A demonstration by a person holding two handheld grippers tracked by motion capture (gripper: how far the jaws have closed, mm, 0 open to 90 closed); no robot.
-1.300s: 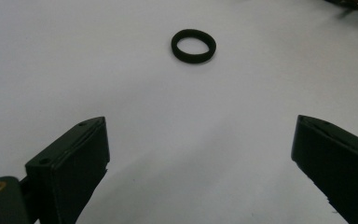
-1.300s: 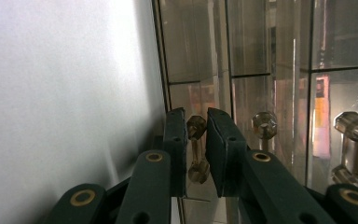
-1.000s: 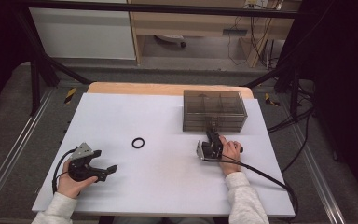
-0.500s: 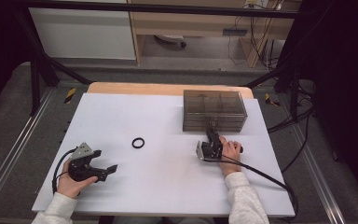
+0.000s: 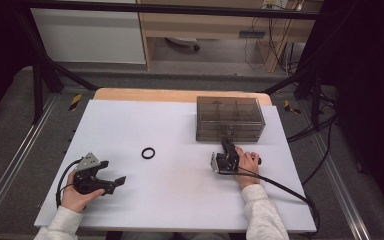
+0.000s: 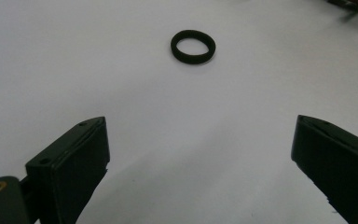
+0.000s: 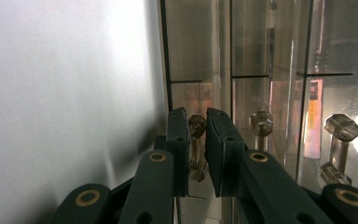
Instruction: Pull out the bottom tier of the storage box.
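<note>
White and matte, the counter [image 5: 180, 200] has a wooden strip along its far edge and stands on grey floor between black frame posts.

Far right on the counter stands a smoke-tinted, clear-plastic drawer cabinet [image 5: 230, 118], box-shaped, with thin dark dividers. In the right gripper view its drawer fronts are glossy and carry small faceted clear knobs. The right hand-held gripper [image 5: 226, 146] lies on its side just in front of the cabinet, held by the right hand [image 5: 246, 162]. Its two black jaws stand nearly together, with one drawer knob [image 7: 196, 127] in the narrow gap between them. Whether the pads press on the knob cannot be told. A black cable [image 5: 280, 185] trails from this gripper toward the counter's near right corner.

Left of centre on the counter lies a small black ring [image 5: 148, 153], flat and smooth, well apart from the cabinet. The left hand-held gripper [image 5: 111, 181] rests near the front left edge in the left hand [image 5: 75, 192], a grey plate on top. Its jaws are spread wide around bare counter, and the ring [image 6: 193, 46] lies ahead of them, untouched.

Compared with the frames from a second and half a second ago, both grippers, the ring and the cabinet occupy the same places.
</note>
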